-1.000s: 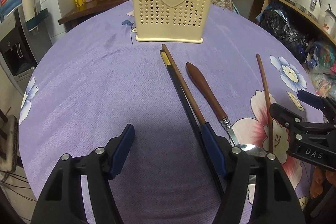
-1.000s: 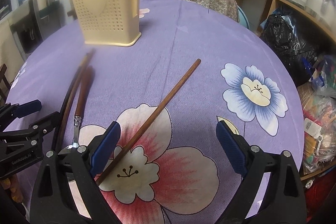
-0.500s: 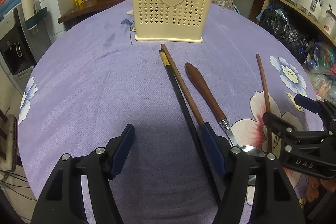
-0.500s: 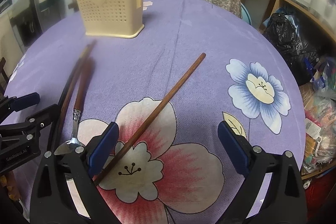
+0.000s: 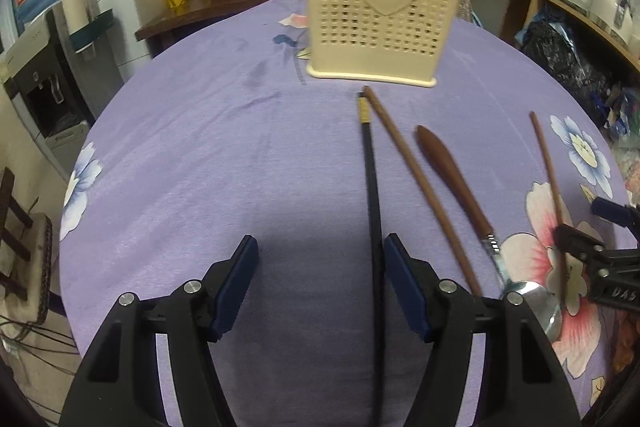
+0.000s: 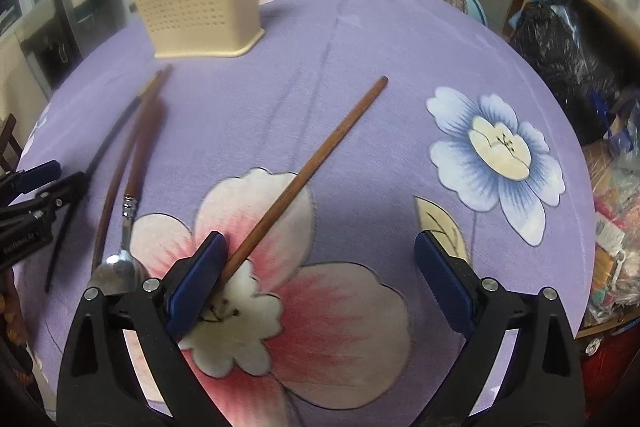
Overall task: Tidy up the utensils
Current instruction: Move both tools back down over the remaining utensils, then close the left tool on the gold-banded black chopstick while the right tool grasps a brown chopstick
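Two black tongs with blue pads, both angled steeply downward. The left tongs (image 5: pixel 318 283) stand open, their pads apart. The right tongs (image 6: pixel 318 281) also stand wide open. In the right wrist view, the left tongs (image 6: pixel 38 187) show at the left edge.

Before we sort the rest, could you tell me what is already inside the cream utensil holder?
Two brown wooden ends stick up above the rim of the cream utensil holder, probably chopsticks or handles. The perforated wall hides the rest, so how many pieces it holds, and what kind, cannot be told.
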{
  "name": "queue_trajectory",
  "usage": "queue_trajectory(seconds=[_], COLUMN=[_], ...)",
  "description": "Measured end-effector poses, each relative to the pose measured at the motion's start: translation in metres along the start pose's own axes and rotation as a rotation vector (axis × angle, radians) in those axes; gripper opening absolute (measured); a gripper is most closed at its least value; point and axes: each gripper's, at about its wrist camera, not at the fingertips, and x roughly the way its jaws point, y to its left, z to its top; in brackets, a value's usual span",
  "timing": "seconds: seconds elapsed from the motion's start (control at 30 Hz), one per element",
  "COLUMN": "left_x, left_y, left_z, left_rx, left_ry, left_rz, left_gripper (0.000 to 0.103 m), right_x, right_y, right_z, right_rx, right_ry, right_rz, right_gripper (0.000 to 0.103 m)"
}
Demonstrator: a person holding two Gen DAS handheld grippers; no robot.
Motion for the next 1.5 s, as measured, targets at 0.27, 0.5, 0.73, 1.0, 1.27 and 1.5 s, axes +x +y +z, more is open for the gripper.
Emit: queue_trajectory(seconds=[0.27,0.5,0.73,1.0,1.27,1.5], left_x=[0.004,0.027,0.041,0.055,0.064,0.065], left_y=[0.005,-0.009,-0.008,-0.017,-0.026,-0.024], left_z=[0.014,0.041,0.062,0.086,0.098,0.099], left_rx=[0.006,0.110,0.138,0.146,0.143,0.131], left_ry=[0.020,0.081,0.107,0.113,0.112,0.105], left_rz=[-0.026,-0.039,-0.057,-0.057,-0.040,-0.039], left_gripper=[0.065,0.065,0.055,0.023,0.011,0.009], right_x=[-0.002,0.015,0.033,0.049,0.061,0.066], right_y=[-0.021,-0.038,-0.048,-0.045,-0.045,-0.043], right_z=[0.011,0.054,0.071,0.093,0.113,0.116], right_rx=[0.054,0.106,0.167,0.189,0.236,0.230], right_ry=[-0.020,-0.017,0.004,-0.003,0.011,0.009], right_rz=[0.036,0.037,0.046,0.010,0.007,0.010], right_gripper=[0.085,0.074,0.060,0.041,0.020,0.011])
